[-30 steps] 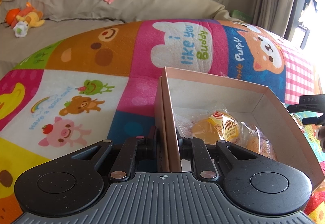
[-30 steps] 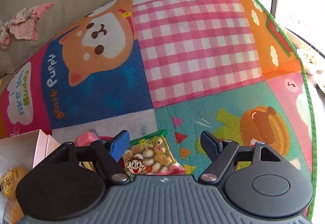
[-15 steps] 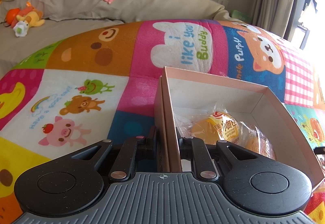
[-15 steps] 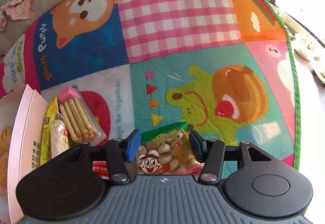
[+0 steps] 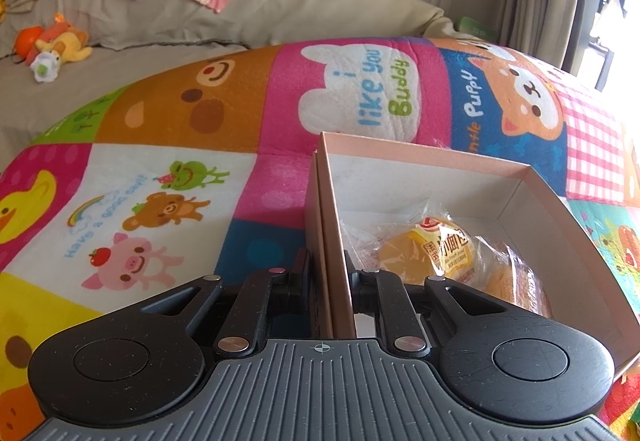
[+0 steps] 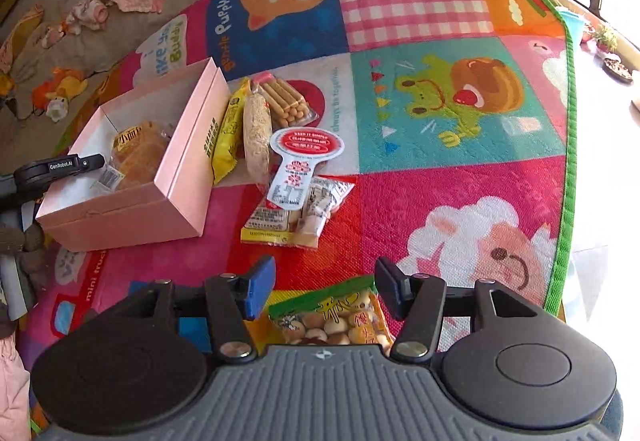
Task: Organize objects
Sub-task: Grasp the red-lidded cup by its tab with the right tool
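Observation:
A pink cardboard box (image 5: 440, 157) lies on the play mat with wrapped buns (image 5: 444, 249) inside; it also shows in the right wrist view (image 6: 188, 169). My left gripper (image 5: 332, 273) is shut on the box's left wall. My right gripper (image 6: 325, 281) is open and raised above the mat. A green packet of small round biscuits (image 6: 332, 317) lies on the mat just below and between its fingers, not gripped. Loose snacks lie right of the box: a yellow packet (image 6: 228, 129), a biscuit-stick pack (image 6: 284, 97) and a white spoon-shaped packet (image 6: 296, 169).
The colourful play mat (image 6: 420, 21) covers the floor, its green edge at the right. A beige sofa (image 5: 240, 9) with clothes and soft toys stands behind. Flat snack bags (image 6: 292, 217) lie in front of the box.
My right gripper has opened, let go of the green biscuit packet, and pulled up and back. My left gripper has not moved.

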